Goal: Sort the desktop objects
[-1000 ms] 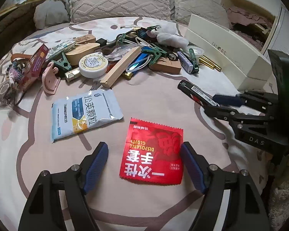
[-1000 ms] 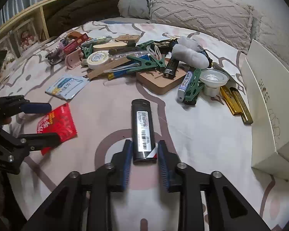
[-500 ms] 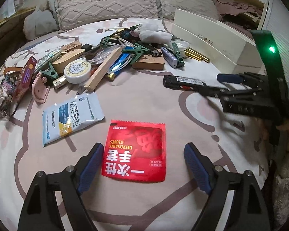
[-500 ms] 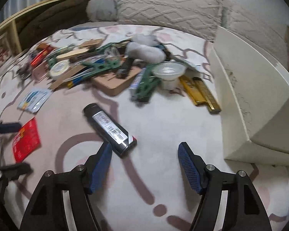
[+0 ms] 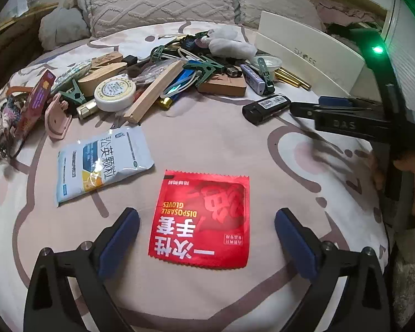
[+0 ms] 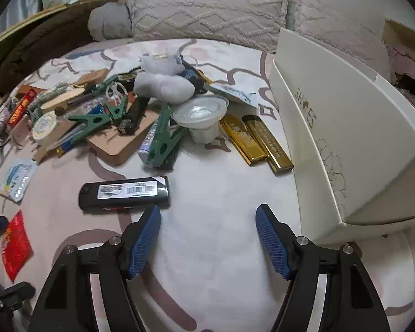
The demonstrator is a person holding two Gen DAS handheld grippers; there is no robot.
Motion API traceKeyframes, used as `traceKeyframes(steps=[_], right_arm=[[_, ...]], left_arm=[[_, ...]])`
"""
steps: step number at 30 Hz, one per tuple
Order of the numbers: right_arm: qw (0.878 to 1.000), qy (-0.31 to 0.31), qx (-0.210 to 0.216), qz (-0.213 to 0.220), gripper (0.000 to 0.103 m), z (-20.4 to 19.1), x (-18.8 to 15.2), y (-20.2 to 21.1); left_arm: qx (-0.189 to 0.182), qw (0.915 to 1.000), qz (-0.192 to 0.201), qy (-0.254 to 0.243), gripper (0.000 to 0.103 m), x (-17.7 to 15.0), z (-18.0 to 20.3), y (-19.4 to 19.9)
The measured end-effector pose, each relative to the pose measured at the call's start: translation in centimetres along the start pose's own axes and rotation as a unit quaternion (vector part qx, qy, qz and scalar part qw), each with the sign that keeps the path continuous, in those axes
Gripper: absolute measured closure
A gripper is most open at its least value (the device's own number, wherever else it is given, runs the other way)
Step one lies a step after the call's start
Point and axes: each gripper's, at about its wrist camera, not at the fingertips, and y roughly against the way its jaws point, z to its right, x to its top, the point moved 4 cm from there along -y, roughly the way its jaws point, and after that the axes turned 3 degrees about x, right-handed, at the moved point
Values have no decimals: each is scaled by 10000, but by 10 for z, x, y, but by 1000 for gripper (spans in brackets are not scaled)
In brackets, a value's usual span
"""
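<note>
A red disposable-gloves packet [image 5: 207, 193] lies flat on the patterned bedspread. My left gripper [image 5: 206, 222] straddles it, its jaws opening wide, with neither pad touching the packet. In the right wrist view, a black bar with a white barcode label [image 6: 124, 192] lies crosswise on the cloth. It sits just beyond the left fingertip of my right gripper [image 6: 208, 213], which is open with only bare cloth between its pads. The same black bar [image 5: 265, 106] appears in the left wrist view, just past the right gripper's tips. The red packet [image 6: 15, 244] shows at the far left.
A heap of clutter fills the back: green clips [image 6: 163, 141], a wooden board [image 6: 124, 144], a white round tin [image 5: 114, 92], a wooden stick [image 5: 155, 91], two gold bars [image 6: 257, 141]. A blue-white sachet [image 5: 102, 160] lies left. A white shoe box [image 6: 345, 138] stands right; pillows lie behind.
The right gripper opened and let go of the black bar, then swung right; the bar now lies crosswise to its left. The left jaws spread wider around the red packet.
</note>
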Motion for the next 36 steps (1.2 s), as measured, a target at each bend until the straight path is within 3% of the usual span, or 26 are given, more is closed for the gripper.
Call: traceKeyframes(steps=[3,5,13,20,27,36], right_arm=[[9995,42,271,121,29,-7,-3,10],[9989,112,447,122,0,-16,-7,14],[9963,648,551,76,0,-50,-6,13],[9944,867,517,-304,0,-66,-2,-7],[9953,696,482,-476,0,-63,8,-19],[9948,484,736,-513,0,-58,7,-28]], left_arm=[[1,10000,22,43,0,0,1,-2],[37,10000,33,46,0,0,1,-4],[48,9998,157,99,0,-3,1,-6],[63,9996,242,98,0,-4,1,-7],[24,9995,289,89,0,-5,1,-5],[-2,9994,327,111,0,-3,1,-4]])
